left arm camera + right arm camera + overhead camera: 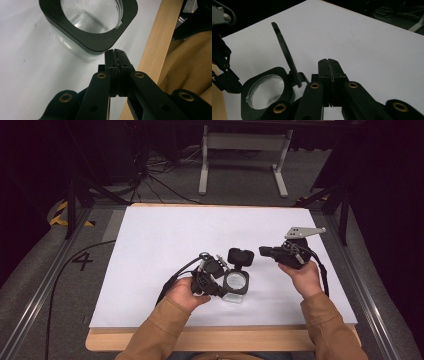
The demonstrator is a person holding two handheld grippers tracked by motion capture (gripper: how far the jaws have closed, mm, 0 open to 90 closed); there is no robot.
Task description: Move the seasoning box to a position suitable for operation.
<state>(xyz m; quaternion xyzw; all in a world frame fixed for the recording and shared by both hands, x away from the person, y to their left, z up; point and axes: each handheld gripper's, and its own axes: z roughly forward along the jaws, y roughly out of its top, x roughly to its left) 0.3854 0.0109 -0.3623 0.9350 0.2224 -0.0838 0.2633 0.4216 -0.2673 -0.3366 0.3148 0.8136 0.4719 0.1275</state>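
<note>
Glass jar (pixel 236 281) with a black square collar stood on the white sheet (pixel 165 240) near the table's front edge, between the person's two hands. Its hinged black lid (pixel 240 257) was flipped open and stood upright behind the mouth; in the right gripper view the lid (pixel 284 53) rose tilted above the jar (pixel 265 91). The left gripper (pixel 220 292) sat just beside the jar's left side, its jaws pressed together on nothing; in its own view the jar (pixel 90 22) was just ahead of the closed tips, beside the wooden table edge (pixel 155 50). The right gripper (pixel 264 251) was held off to the right of the lid, jaws likewise clenched and empty.
</note>
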